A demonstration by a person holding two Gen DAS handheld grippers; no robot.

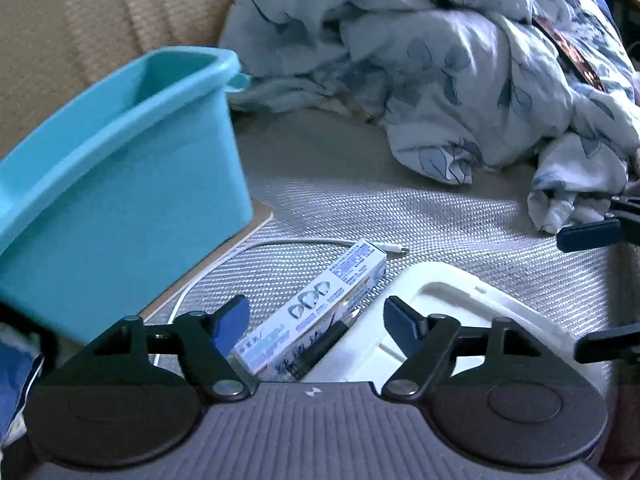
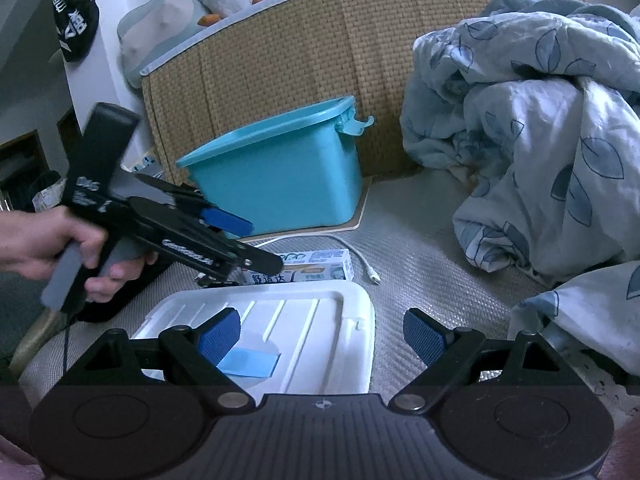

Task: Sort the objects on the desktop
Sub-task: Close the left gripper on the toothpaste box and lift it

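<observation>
Left wrist view: the left gripper [image 1: 316, 316], fingers apart and empty, hangs over a black pen [image 1: 326, 342] lying against the toothpaste box [image 1: 316, 304] beside the white lid [image 1: 460, 320]. Right gripper [image 2: 320, 334] is also spread, over that lid. Farther left stands the teal bin [image 1: 120, 184]. Closing here could pinch box and pen together, since they touch.

Lighting and picture quality: dim, cool blue cast.
Soft light, strongest on the quilt [image 1: 460, 80]; weak shadows. Motion blur smears the bin [image 1: 120, 168] and left gripper [image 2: 256, 246]. Fisheye bending, dark corners.
</observation>
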